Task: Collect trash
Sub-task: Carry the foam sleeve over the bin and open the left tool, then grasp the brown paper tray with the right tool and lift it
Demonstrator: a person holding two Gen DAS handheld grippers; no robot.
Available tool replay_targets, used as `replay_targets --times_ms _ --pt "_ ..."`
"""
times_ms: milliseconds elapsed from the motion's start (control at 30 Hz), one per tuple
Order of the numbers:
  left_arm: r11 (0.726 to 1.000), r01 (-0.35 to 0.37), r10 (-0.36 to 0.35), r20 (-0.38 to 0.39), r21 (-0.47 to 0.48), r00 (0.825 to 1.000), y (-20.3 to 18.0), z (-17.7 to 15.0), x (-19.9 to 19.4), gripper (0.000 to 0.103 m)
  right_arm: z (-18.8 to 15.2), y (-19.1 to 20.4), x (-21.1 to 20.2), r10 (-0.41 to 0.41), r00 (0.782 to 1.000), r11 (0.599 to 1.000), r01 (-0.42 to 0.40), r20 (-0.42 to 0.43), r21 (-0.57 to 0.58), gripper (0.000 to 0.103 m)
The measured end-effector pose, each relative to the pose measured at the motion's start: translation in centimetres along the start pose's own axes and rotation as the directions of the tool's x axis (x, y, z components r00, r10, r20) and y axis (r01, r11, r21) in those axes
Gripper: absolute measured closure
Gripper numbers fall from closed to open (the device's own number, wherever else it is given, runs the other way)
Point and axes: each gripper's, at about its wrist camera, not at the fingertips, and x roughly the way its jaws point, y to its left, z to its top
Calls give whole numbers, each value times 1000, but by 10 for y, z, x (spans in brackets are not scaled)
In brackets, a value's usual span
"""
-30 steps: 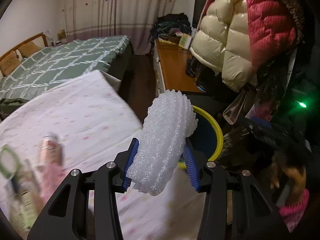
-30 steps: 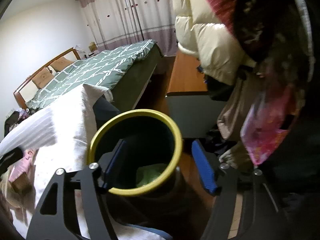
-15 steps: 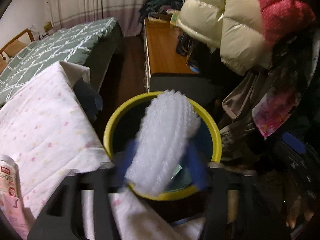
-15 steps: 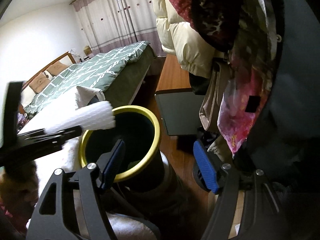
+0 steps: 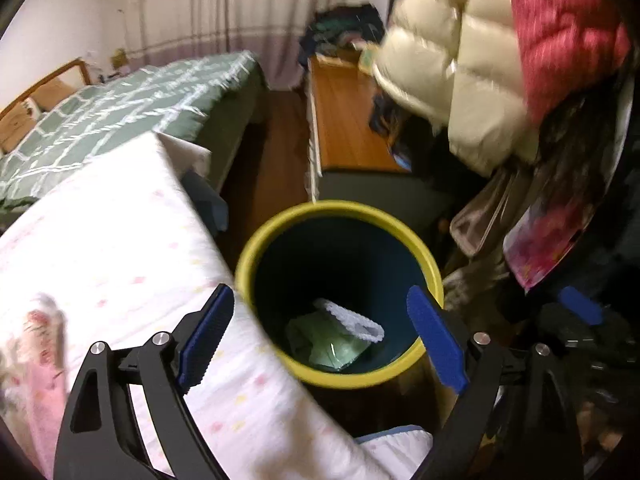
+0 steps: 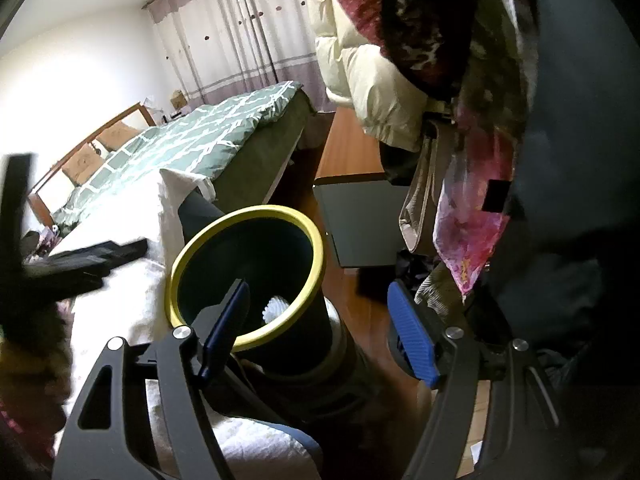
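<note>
A dark bin with a yellow rim (image 5: 340, 210) stands on the floor beside the bed. The white foam wrap (image 5: 354, 320) lies inside it on green trash (image 5: 328, 346). My left gripper (image 5: 320, 338) is open and empty, just above the bin's near rim. In the right wrist view the bin's rim (image 6: 280, 212) sits ahead-left, with the foam wrap (image 6: 276, 308) showing inside. My right gripper (image 6: 320, 334) is open and empty, over the bin's right side. The left gripper's body (image 6: 80, 260) shows blurred at the left.
A white dotted sheet (image 5: 120, 260) covers the bed at the left, with a pink packet (image 5: 36, 344) blurred on it. A green quilted bed (image 5: 120, 108) lies behind. A wooden cabinet (image 5: 344, 120) and hanging padded coats (image 5: 480, 60) crowd the right.
My left gripper carried the foam wrap over the bin, opened, and the wrap dropped inside. The right gripper has stayed open near the bin.
</note>
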Motion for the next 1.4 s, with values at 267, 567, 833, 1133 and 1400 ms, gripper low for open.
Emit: replay_targets --times_ms 267,567,833,1133,1400 --pt "981 -154 174 186 -121 967 63 -35 -130 8 -14 68 11 111 992 985 -118 -67 -127 34" --pt "844 -404 486 188 -352 853 158 -119 -242 5 -46 200 -4 326 936 871 -352 -134 -342 34" --pt "761 -430 547 124 -486 828 212 -190 -286 5 -77 287 -19 427 877 756 -479 -220 -446 34" --pt "750 -405 528 105 -522 843 231 -217 -289 5 -91 324 -16 408 888 727 -457 -212 -513 34" --pt "748 -399 515 83 -530 853 233 -213 -276 5 -105 332 -7 379 895 690 -443 -236 -572 34"
